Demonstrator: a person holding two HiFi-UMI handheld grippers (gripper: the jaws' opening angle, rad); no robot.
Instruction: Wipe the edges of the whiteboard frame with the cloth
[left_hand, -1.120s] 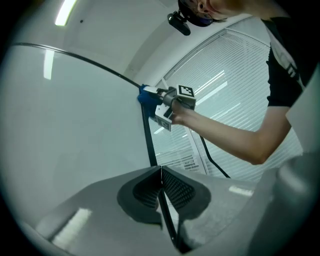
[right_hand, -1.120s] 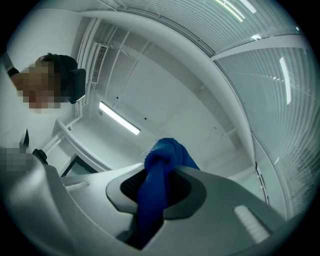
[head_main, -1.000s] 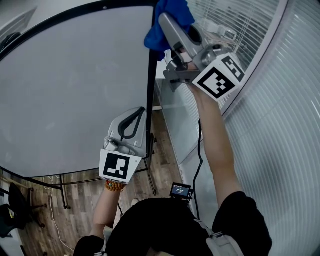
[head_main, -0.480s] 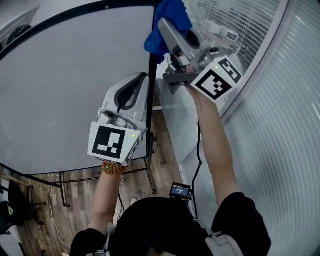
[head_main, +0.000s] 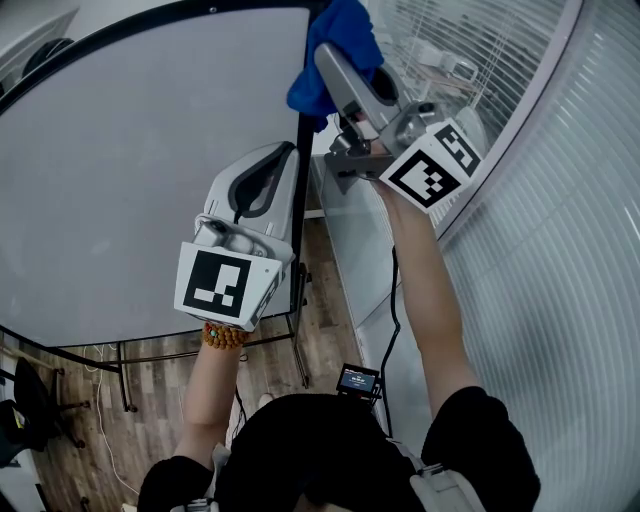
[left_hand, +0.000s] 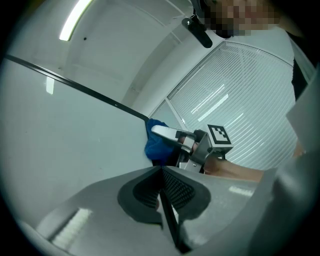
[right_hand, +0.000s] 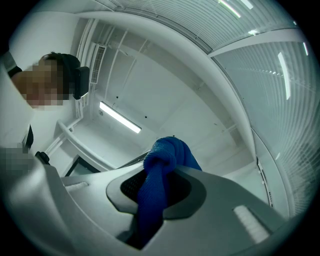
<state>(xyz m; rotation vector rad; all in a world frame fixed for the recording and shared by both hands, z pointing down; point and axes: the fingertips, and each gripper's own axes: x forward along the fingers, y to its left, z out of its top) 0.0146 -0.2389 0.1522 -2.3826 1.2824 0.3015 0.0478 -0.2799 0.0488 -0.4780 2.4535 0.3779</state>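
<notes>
Right gripper view: cloth (right_hand: 152, 200) pinched between the shut fingers (right_hand: 225, 205).

This is looking like an office or meeting room. A large whiteboard (head_main: 150, 170) is standing on a metal stand (head_main: 125, 375) over a wood-plank floor (head_main: 322, 300). Glass partition walls (head_main: 560, 260) are carrying horizontal blinds (head_main: 480, 40), and a strip light (right_hand: 119, 117) is glowing in the white ceiling (right_hand: 165, 95).
</notes>
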